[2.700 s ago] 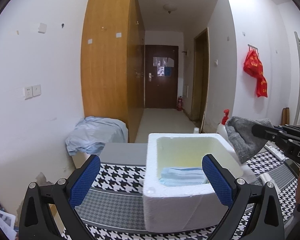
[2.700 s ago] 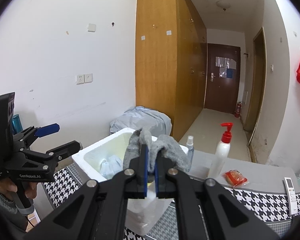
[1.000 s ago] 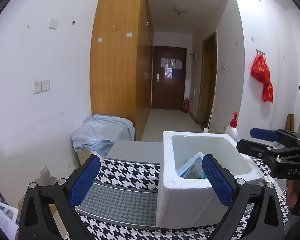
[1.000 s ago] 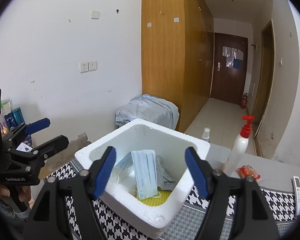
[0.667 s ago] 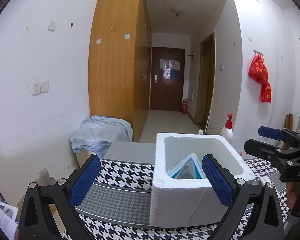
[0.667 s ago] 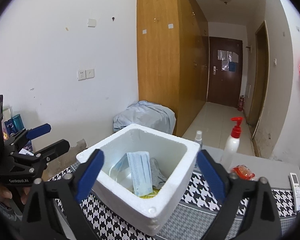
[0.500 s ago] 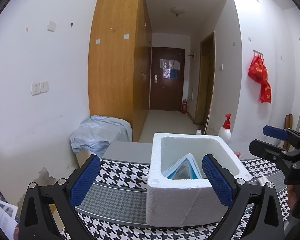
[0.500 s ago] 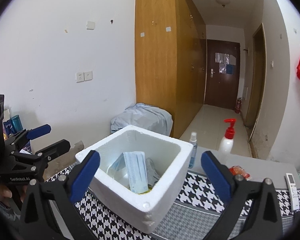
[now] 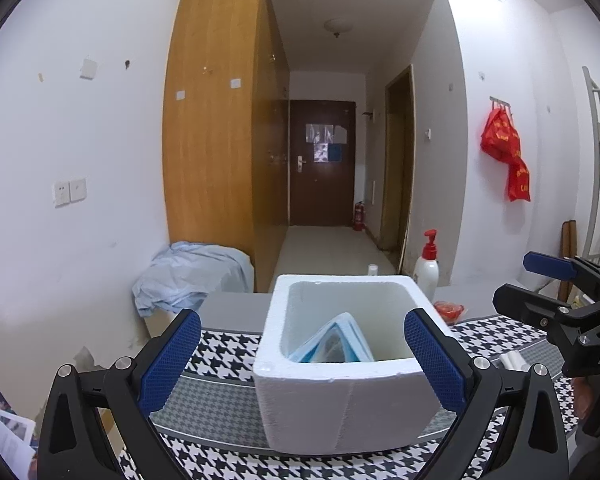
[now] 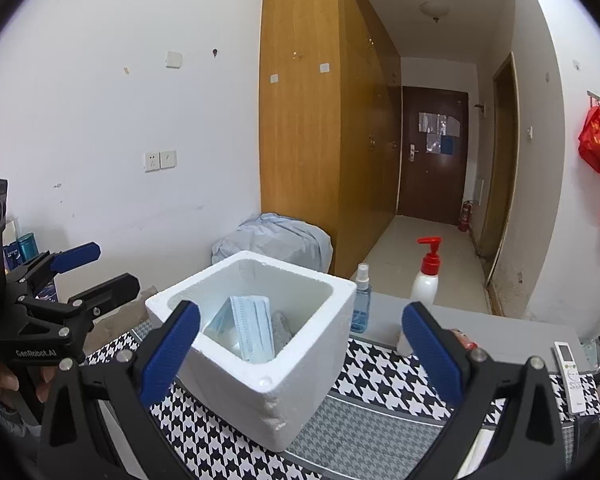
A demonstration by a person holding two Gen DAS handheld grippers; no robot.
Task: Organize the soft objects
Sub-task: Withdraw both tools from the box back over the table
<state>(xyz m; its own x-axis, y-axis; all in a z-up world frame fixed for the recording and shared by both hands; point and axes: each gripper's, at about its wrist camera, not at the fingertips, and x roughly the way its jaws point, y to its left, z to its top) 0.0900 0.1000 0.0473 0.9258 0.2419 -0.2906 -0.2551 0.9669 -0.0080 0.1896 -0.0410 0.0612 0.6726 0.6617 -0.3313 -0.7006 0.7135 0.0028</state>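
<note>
A white foam box (image 9: pixel 340 392) (image 10: pixel 300 368) stands on the houndstooth table cloth (image 9: pixel 220 348). Inside it lie blue face masks (image 10: pixel 252 328) (image 9: pixel 332 344) and a grey cloth (image 10: pixel 281 326). My left gripper (image 9: pixel 302 360) is open and empty, its pads either side of the box's front, held back from it. It also shows in the right wrist view (image 10: pixel 94 268). My right gripper (image 10: pixel 300 356) is open and empty, above and short of the box. It also shows in the left wrist view (image 9: pixel 536 282).
A white pump bottle with a red top (image 10: pixel 426 280) (image 9: pixel 427 268), a small blue spray bottle (image 10: pixel 360 300), a red packet (image 9: pixel 448 309) and a white remote (image 10: pixel 570 376) lie behind and right of the box. A blue-covered bundle (image 9: pixel 188 276) sits by the wardrobe.
The right gripper opened and let the grey cloth drop into the box, then drew back. The left gripper stayed open and shifted slightly, so the box sits more centred.
</note>
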